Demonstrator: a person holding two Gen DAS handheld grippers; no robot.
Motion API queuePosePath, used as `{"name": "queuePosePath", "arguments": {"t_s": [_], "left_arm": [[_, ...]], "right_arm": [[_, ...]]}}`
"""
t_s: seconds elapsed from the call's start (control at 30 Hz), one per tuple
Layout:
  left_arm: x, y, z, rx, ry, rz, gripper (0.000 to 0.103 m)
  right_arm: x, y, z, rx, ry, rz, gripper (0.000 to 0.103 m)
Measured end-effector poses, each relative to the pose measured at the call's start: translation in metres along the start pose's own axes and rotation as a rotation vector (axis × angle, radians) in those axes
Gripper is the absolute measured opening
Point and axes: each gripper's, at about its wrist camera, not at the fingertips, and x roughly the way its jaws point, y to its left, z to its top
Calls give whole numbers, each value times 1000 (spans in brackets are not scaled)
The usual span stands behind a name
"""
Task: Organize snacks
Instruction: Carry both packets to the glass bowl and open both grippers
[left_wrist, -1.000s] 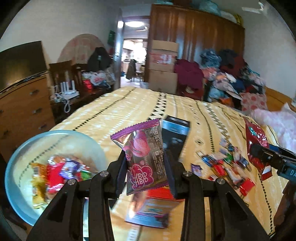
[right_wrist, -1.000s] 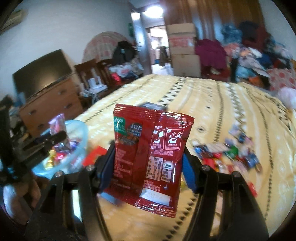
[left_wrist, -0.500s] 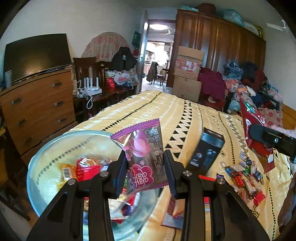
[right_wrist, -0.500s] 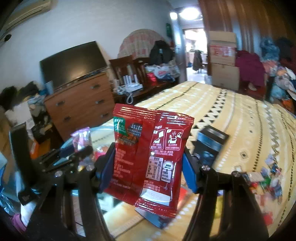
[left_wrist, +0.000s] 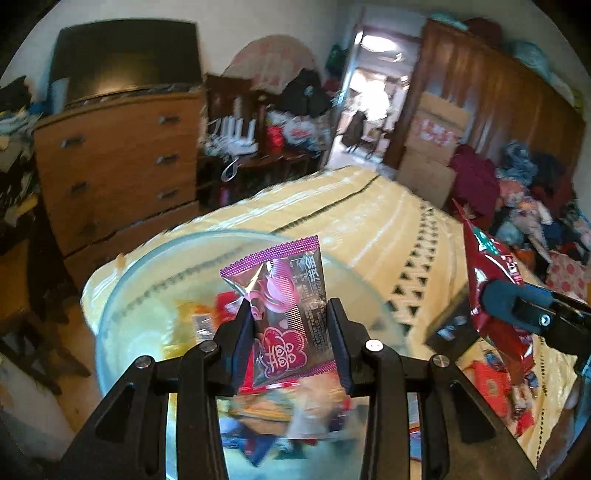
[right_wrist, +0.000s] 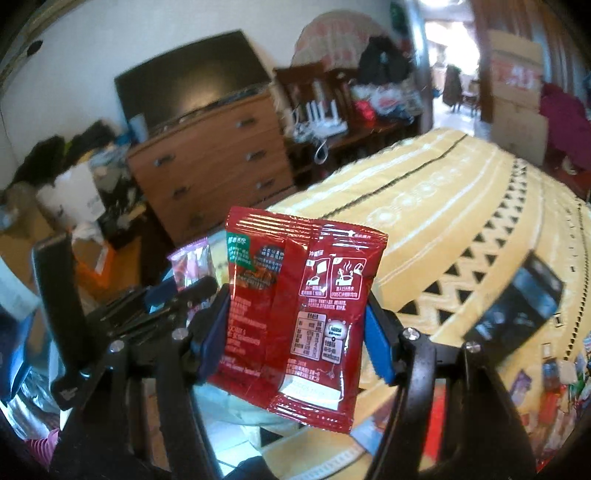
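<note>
Only leftward, perhaps candy-filled bowl (left_wrist: 122, 295).

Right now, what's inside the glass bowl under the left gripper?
The glass bowl holds a loose pile of wrapped snacks, red and orange at the back and mixed colours nearer, all blurred. The left gripper and its pink packet cover the middle, so no count is possible.

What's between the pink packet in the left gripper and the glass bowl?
Nothing visible. The left gripper holds the pink packet over the open glass bowl, which already has snacks inside. The right gripper's red sachet is off to the side.
</note>
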Motion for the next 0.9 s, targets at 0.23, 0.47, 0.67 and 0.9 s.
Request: {"name": "queuePosePath", "arguments": {"t_s": [0.23, 0.47, 0.67, 0.9], "left_arm": [[49, 24, -14, -12, 156, 35, 39], [73, 38, -26, -10, 230, 53, 40], [77, 47, -26, -32, 243, 69, 45], [73, 43, -25, -21, 234, 85, 57]], "right_arm": [[53, 10, 7, 6, 133, -7, 66], [89, 14, 1, 5, 221, -24, 68], [97, 25, 1, -24, 241, -35, 75], [92, 32, 3, -44, 224, -51, 88]]}}
